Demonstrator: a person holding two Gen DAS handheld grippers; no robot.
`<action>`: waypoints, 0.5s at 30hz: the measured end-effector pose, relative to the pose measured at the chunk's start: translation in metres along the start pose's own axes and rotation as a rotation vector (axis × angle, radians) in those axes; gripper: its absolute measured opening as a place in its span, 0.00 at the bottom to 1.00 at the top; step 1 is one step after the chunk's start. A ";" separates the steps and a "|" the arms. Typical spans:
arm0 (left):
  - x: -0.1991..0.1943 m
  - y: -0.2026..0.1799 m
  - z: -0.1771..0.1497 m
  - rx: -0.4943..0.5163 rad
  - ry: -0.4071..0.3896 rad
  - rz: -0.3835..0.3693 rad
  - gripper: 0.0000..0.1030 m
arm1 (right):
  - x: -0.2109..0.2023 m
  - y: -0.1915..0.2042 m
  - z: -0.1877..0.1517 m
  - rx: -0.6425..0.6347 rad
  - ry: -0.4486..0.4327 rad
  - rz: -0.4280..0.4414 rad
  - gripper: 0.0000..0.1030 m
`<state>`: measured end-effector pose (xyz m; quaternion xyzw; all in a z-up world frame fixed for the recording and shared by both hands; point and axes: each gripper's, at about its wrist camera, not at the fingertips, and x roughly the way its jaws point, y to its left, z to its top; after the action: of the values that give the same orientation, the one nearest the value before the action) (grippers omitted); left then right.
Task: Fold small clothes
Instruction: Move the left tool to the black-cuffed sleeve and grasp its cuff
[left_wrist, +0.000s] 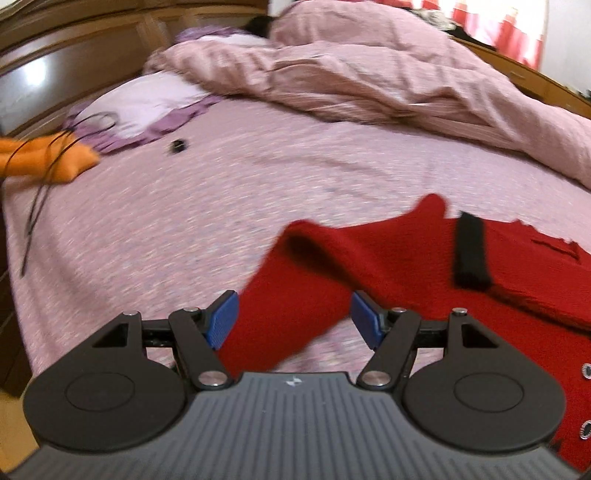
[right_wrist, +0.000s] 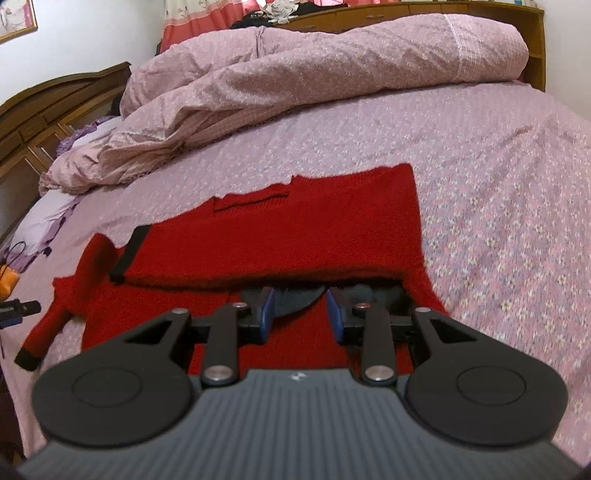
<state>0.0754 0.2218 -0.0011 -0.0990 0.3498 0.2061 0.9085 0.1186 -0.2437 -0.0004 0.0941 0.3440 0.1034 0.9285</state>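
A small red knit sweater (right_wrist: 295, 229) with black cuffs lies on the pink bedsheet, one side folded over its middle. In the left wrist view its left sleeve (left_wrist: 295, 295) runs between the blue pads of my left gripper (left_wrist: 293, 319), whose jaws stand wide apart around it. A black cuff (left_wrist: 471, 254) lies on the folded body. My right gripper (right_wrist: 299, 314) is open over the sweater's near part, at the dark collar (right_wrist: 295, 301) under the folded edge. The left sleeve (right_wrist: 55, 314) stretches out to the left.
A crumpled pink quilt (right_wrist: 295, 81) lies across the far bed. A lilac pillow (left_wrist: 140, 107), an orange item (left_wrist: 48, 158) with a black cable, and a small black object (left_wrist: 178, 145) lie at the left. A wooden headboard (left_wrist: 74, 55) stands behind.
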 end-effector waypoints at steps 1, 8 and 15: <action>0.001 0.008 -0.001 -0.016 0.003 0.011 0.70 | 0.000 0.002 -0.002 0.000 0.007 -0.003 0.33; 0.006 0.042 -0.010 -0.072 0.025 0.039 0.70 | 0.001 0.014 -0.015 -0.012 0.053 0.002 0.33; 0.017 0.047 -0.015 -0.092 0.042 0.012 0.70 | 0.006 0.028 -0.021 -0.028 0.096 0.015 0.33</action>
<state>0.0573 0.2646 -0.0256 -0.1430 0.3595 0.2251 0.8942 0.1056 -0.2133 -0.0135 0.0786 0.3860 0.1194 0.9114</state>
